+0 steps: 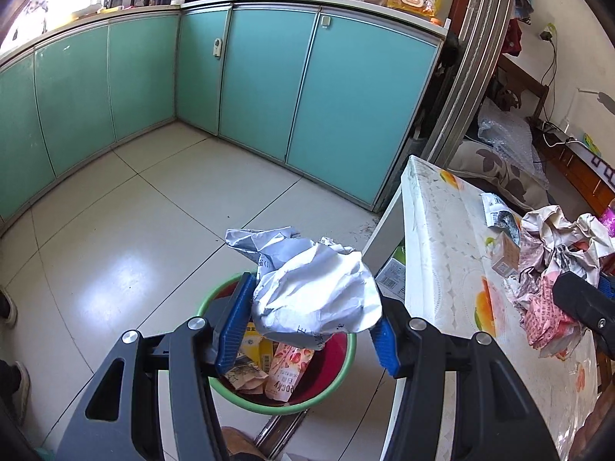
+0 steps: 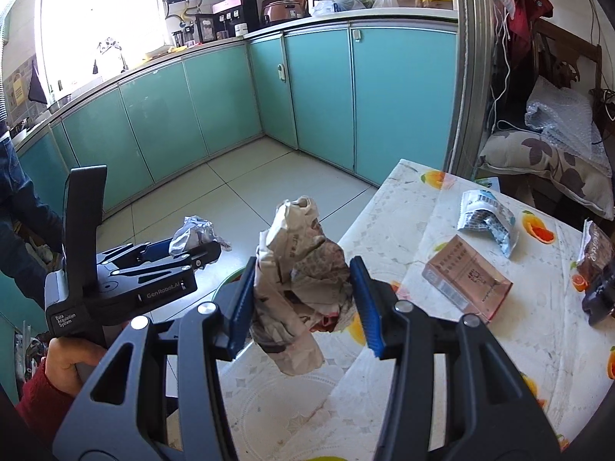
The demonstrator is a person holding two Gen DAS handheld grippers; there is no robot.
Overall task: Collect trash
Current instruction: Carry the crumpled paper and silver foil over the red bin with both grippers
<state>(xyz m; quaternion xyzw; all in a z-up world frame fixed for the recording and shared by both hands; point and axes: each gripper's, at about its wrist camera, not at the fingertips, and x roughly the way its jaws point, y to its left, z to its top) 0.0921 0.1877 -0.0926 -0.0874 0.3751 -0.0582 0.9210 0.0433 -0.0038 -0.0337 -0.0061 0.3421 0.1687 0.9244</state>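
My left gripper point(image 1: 313, 303) is shut on a crumpled white paper wad point(image 1: 315, 288) and holds it just above a red bin with a green rim point(image 1: 269, 409). Snack wrappers fill the bin. My right gripper point(image 2: 303, 269) is shut on a crumpled newspaper ball point(image 2: 303, 284), which hangs over the near left edge of the fruit-patterned table point(image 2: 403, 207). In the right wrist view the left gripper point(image 2: 200, 247) sits to the left with the white wad point(image 2: 192, 232), held by a hand in a red sleeve point(image 2: 57, 368). The right gripper point(image 1: 592, 296) shows at the far right of the left wrist view.
On the table lie a small pinkish box point(image 2: 467, 284), a silver torn wrapper point(image 2: 486, 219) and a dark packet point(image 2: 595, 249). Teal cabinets point(image 1: 269, 84) line the tiled floor. A cushioned chair with bubble wrap point(image 2: 557, 126) stands behind the table. A person in jeans point(image 2: 15, 192) stands at the left.
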